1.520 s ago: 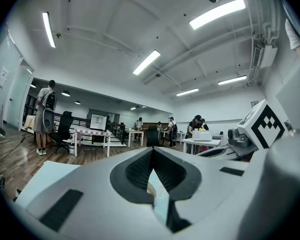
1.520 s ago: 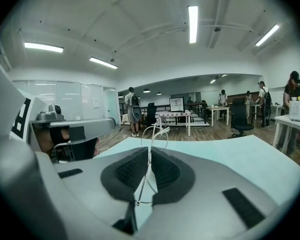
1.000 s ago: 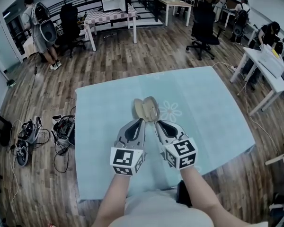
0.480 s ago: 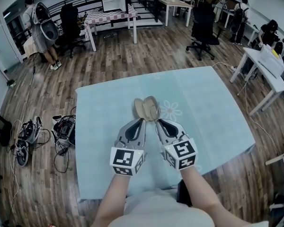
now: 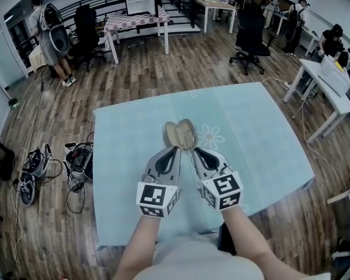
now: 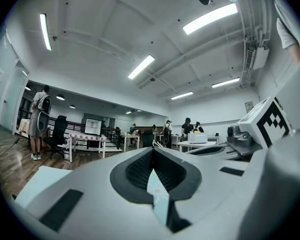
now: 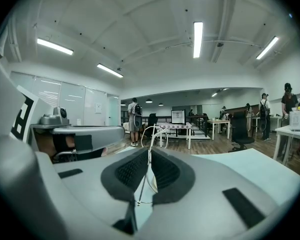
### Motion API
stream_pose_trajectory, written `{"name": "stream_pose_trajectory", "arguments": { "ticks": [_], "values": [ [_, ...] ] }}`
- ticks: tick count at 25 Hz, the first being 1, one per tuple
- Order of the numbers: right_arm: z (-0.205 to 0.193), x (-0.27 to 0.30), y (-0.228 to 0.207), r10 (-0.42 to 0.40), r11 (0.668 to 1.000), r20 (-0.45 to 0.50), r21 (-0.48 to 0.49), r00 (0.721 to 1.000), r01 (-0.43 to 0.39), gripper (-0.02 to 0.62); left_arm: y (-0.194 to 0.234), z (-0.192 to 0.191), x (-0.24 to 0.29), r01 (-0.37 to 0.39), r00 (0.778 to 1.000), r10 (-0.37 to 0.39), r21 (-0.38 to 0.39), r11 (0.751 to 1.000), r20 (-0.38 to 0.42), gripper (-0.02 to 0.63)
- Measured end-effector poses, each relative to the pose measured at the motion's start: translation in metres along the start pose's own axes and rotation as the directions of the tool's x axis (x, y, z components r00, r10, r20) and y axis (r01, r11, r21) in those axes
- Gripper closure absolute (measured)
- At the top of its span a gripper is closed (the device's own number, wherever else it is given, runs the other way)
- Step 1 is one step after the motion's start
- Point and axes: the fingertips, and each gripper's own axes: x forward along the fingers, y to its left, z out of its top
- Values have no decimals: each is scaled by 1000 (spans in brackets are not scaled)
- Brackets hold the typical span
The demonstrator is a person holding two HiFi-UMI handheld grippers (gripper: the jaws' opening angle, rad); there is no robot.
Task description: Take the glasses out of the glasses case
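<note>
Head view and both gripper views, at the start of the extraction. On the table (image 5: 256, 133), which is covered in pale blue cloth, the glasses case (image 5: 181, 134) lies open, its two tan halves spread side by side. Both tools point at its near edge.

The left gripper (image 5: 174, 149) has its jaws brought together. In the left gripper view (image 6: 153, 151) we see only a sliver of cloth through the gap behind the tips, and nothing between them.

The right gripper (image 5: 193, 150) is also closed, and in the right gripper view (image 7: 149, 151) a thin pale wire, part of the glasses (image 7: 150, 140), runs between its jaws and loops out above them. We read this as a firm pinch on the frame.

In the head view the glasses themselves are too fine to make out against the case.

Across the last second almost nothing has changed. The case has not shifted, and the two tools keep the same pose, the right one perhaps a trace nearer the person.

We judge that the grasp is made but the lift is barely begun, so the glasses are still at the case, not yet clear of it.
</note>
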Motion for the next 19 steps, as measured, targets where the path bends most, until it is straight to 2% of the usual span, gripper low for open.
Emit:
{"name": "stream_pose_trajectory", "arguments": {
  "ticks": [19],
  "values": [
    [2,-1,3,10,1000,4,-3,1000,-10,571,0,4,-2,-6,1000,6,-3,1000,13,598]
  ]
}}
